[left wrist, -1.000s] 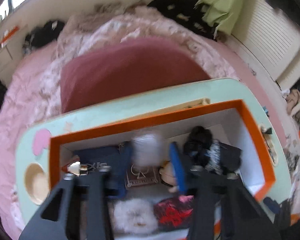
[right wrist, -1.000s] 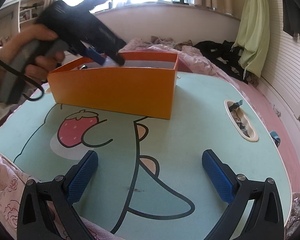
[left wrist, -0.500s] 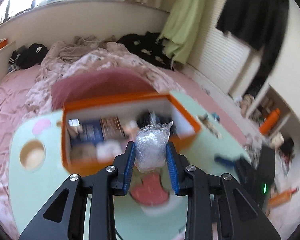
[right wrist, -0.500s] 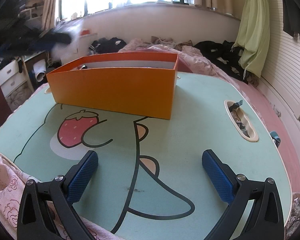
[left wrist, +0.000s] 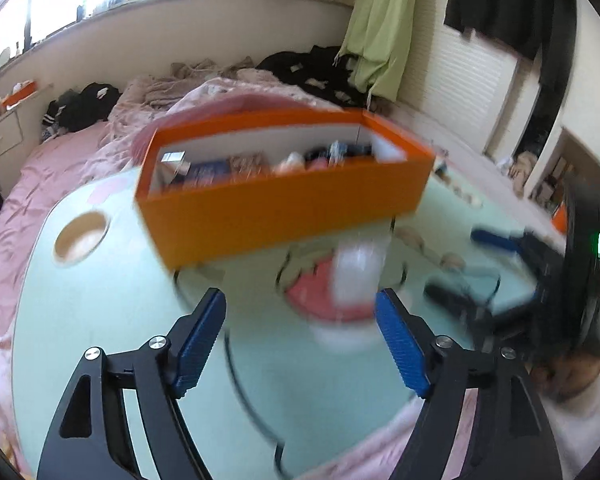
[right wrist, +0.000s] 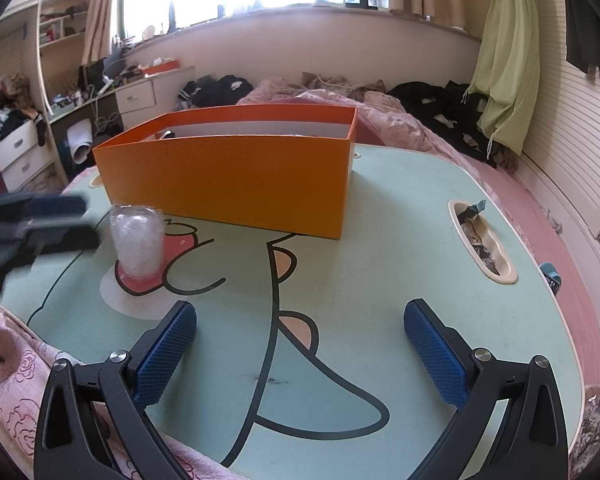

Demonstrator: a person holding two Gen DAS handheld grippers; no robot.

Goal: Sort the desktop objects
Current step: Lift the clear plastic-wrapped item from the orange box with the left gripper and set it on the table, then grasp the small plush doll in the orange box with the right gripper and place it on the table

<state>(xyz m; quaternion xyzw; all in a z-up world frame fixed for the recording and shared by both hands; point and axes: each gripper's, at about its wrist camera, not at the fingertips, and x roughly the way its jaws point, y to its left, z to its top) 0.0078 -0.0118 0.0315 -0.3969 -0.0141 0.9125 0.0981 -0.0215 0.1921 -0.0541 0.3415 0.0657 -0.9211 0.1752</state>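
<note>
A clear crinkly plastic bundle (right wrist: 137,244) stands upright on the strawberry print of the mint-green table (right wrist: 380,240), in front of the orange box (right wrist: 228,176). In the left wrist view the bundle (left wrist: 358,276) is a white blur just beyond the fingertips, nearer the right finger. My left gripper (left wrist: 300,296) has its jaws opening, and the pads do not touch the bundle. Its blurred fingers reach in from the left edge in the right wrist view, ending beside the bundle. My right gripper (right wrist: 300,310) hovers open over the table's near part with nothing in it.
The orange box (left wrist: 284,208) holds several small items. A round cup recess (left wrist: 82,236) lies at the table's left, and an oblong recess (right wrist: 482,240) with scraps at its right. Pink bedding and clothes surround the table; drawers stand at the far left.
The left gripper carried the bundle from over the box back across its front wall, set it on the strawberry print, and its jaws spread apart. The right gripper stayed still.
</note>
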